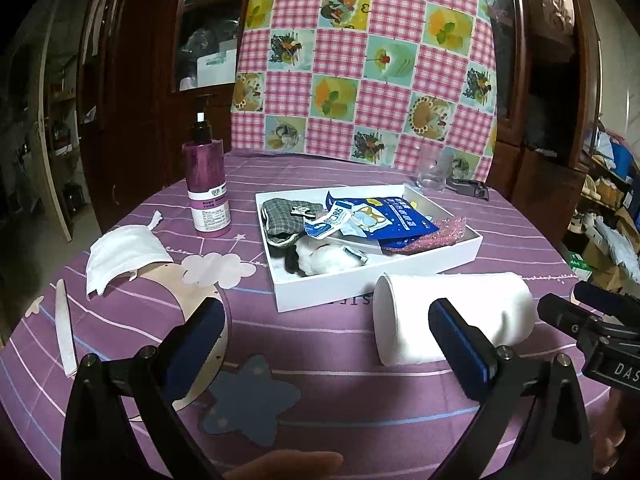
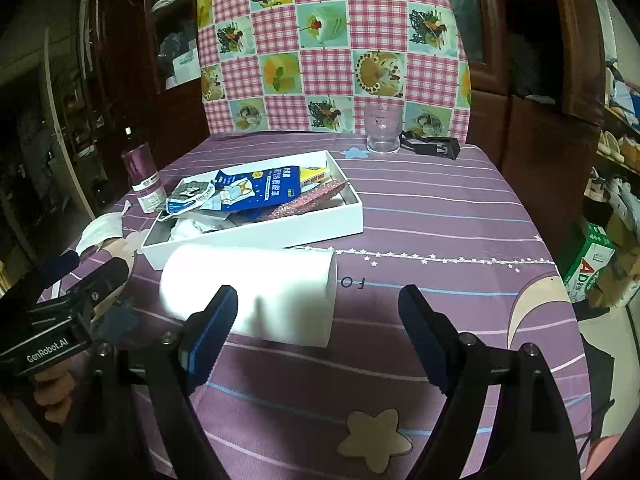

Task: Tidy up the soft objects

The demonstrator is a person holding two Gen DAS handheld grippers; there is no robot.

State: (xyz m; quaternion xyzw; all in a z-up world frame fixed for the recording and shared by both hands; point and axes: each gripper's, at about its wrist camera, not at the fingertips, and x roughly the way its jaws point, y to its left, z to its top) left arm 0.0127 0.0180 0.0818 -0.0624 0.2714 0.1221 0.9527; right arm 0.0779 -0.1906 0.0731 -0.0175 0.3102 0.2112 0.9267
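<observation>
A white rolled towel point(image 1: 452, 316) point(image 2: 256, 296) lies on its side on the purple tablecloth, just in front of a white box point(image 1: 400, 276) point(image 2: 256, 240). The box holds a grey checked pouch point(image 1: 286, 214), blue packets point(image 1: 384, 216) point(image 2: 256, 192), a pink sparkly item point(image 1: 436, 234) and a white fluffy piece point(image 1: 324, 258). A white face mask point(image 1: 124, 258) lies left of the box. My left gripper point(image 1: 326, 332) is open over the cloth, its right finger in front of the roll. My right gripper point(image 2: 318, 316) is open, with the roll's right end near its left finger.
A purple pump bottle point(image 1: 208, 188) point(image 2: 146, 180) stands left of the box. A clear glass point(image 1: 432, 172) point(image 2: 383, 132) and a black clip point(image 2: 432, 146) sit at the table's far edge. A nail file point(image 1: 66, 328) lies at the left. A checked pink cloth point(image 1: 360, 60) hangs behind.
</observation>
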